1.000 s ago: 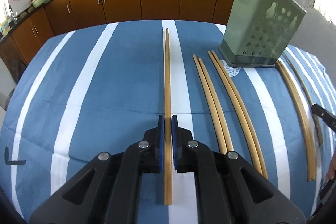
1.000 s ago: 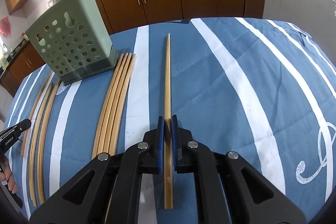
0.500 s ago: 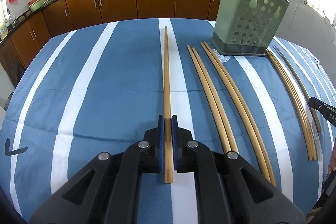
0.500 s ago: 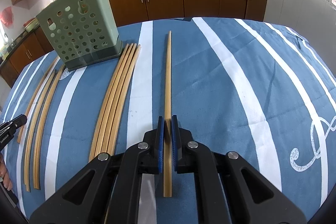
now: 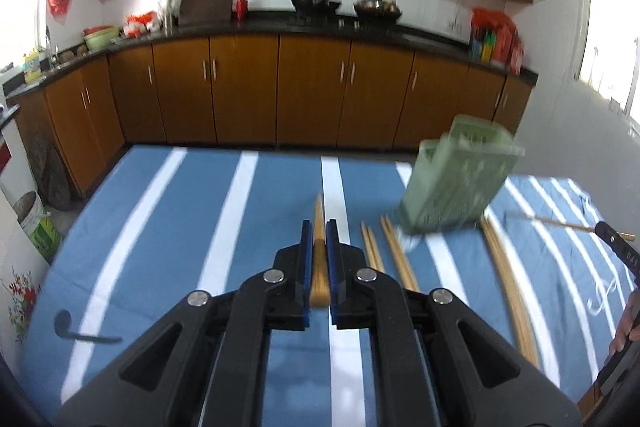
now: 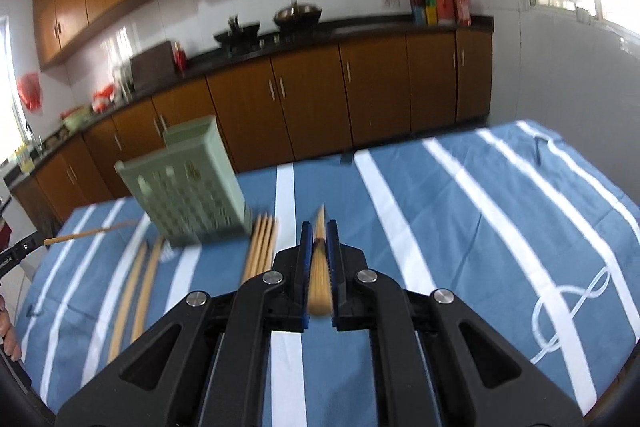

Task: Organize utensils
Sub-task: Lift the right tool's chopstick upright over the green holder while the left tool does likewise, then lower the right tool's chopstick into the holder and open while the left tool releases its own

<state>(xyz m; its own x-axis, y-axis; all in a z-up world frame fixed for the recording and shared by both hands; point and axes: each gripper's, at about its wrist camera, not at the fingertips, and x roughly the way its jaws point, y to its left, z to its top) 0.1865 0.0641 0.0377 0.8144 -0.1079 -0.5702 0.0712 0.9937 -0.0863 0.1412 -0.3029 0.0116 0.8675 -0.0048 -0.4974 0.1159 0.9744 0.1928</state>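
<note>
Your table, under its blue-and-white striped cloth (image 5: 168,251), carries the green perforated utensil holder (image 5: 456,183) toward the far right corner in the left view, with loose chopsticks (image 5: 512,287) lying beside it. Your left gripper (image 5: 319,227) is clamped on one chopstick (image 5: 319,267), pointing forward between its fingers. Your right gripper (image 6: 319,227) likewise pinches a chopstick (image 6: 319,275), just right of the holder (image 6: 188,187).
</note>
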